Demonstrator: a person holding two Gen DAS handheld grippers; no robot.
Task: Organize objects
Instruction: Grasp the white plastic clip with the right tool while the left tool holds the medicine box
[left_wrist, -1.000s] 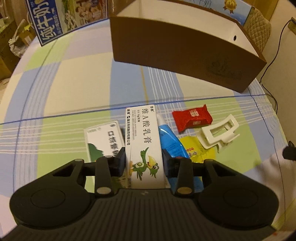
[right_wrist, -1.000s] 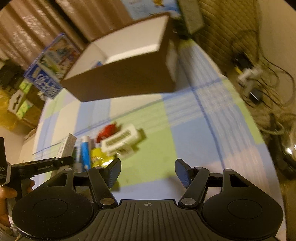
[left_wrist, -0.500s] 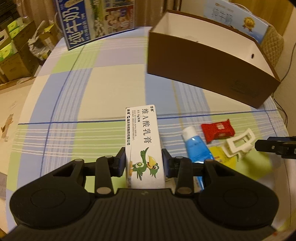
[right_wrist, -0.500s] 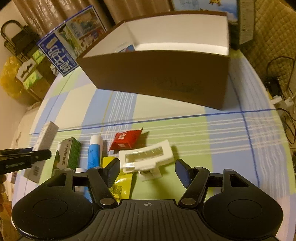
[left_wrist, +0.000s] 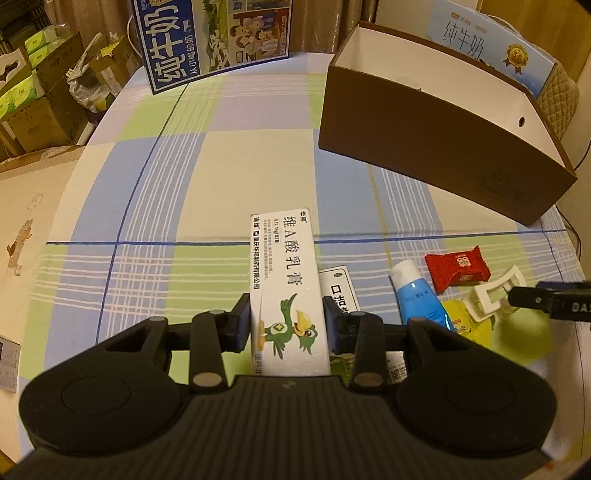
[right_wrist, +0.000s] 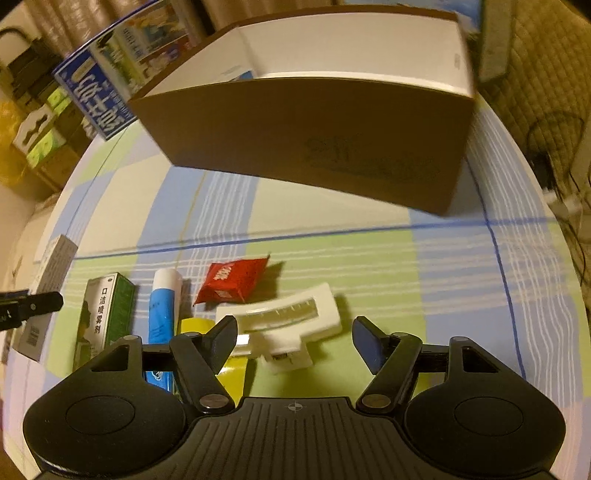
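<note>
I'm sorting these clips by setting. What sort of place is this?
Most likely a lived-in home room: a table under a checked tablecloth, milk cartons standing behind it, and stacked cardboard boxes on the floor alongside.

My left gripper (left_wrist: 289, 328) points steeply down toward the table with its two pads pressed flat against the long sides of a white carton (left_wrist: 286, 280), which I hold lifted clear of the cloth, its far end jutting out ahead of my fingers. My right gripper (right_wrist: 294, 343) tilts down at much the same steep angle, and its jaws are opening, fingers splayed well apart with nothing pressed between the pads. In the right wrist view my left gripper's black fingertip shows at the left edge, clamped on that same carton.
</note>
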